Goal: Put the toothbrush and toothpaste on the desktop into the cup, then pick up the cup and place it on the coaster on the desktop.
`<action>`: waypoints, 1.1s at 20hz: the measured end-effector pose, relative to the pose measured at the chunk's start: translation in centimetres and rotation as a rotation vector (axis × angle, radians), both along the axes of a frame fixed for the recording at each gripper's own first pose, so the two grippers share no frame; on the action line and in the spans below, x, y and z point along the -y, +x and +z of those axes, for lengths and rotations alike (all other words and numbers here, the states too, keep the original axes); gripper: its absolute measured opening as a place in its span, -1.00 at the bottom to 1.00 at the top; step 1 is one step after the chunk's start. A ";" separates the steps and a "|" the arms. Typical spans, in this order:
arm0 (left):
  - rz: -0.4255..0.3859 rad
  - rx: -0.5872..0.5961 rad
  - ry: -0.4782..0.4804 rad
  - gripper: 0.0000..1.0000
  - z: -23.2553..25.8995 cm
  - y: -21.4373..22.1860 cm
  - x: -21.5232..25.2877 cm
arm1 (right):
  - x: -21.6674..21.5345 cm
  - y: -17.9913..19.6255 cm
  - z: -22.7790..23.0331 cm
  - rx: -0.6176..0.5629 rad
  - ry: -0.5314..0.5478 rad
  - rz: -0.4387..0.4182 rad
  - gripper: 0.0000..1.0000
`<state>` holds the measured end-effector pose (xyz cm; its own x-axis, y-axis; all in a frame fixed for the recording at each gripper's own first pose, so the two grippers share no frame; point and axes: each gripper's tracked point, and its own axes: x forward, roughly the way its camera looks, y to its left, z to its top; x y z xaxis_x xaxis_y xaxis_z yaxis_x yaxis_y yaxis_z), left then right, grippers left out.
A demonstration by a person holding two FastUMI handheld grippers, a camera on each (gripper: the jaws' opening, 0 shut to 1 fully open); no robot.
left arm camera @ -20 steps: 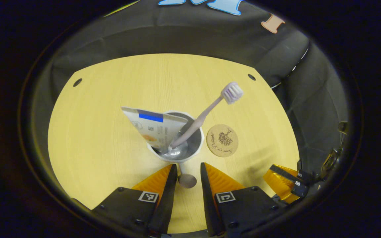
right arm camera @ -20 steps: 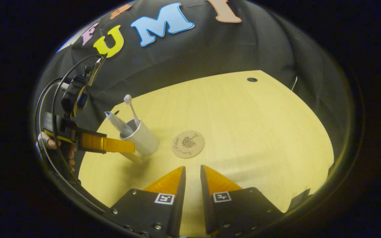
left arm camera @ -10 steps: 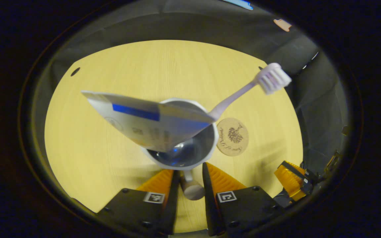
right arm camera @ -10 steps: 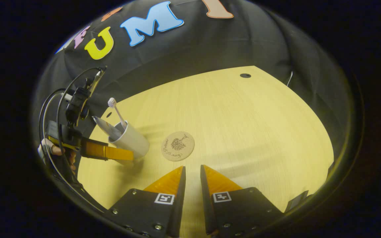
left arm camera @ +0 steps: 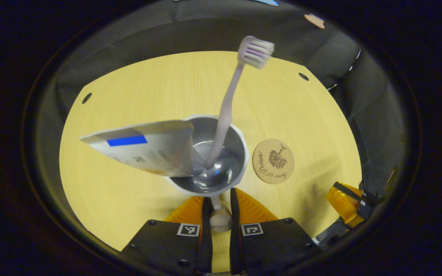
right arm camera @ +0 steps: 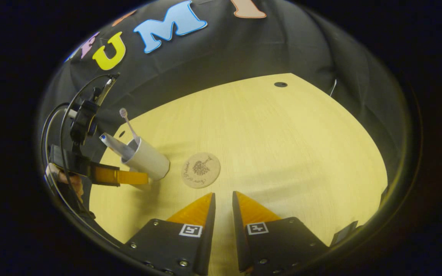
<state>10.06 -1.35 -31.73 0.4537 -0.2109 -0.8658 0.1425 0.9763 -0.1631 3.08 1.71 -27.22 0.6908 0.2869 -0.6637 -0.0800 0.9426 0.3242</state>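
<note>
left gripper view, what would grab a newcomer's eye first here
The white cup sits dead centre, seen from above, its handle pinched between the left tongs. A toothpaste tube juts out of it to the left and a toothbrush stands up with its bristles toward the far edge of the yellow desktop. Just right of the cup lies the round cork coaster, bare.
</note>
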 end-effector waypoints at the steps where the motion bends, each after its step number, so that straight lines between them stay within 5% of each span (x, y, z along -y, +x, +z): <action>1: -0.010 0.000 0.000 -0.51 0.2 0.0 0.1 | 0.1 0.0 -0.1 -0.002 -0.001 -0.002 -0.45; 22: -0.267 -0.003 -0.005 -0.52 4.9 -1.3 4.6 | 4.5 -1.9 -0.2 -0.027 0.012 -0.135 -0.44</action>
<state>8.75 -5.99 -26.86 0.3791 -0.3269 -0.8657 0.3947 0.9033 -0.1682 1.16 -2.78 -27.41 0.7055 0.2001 -0.6799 0.0566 0.9403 0.3355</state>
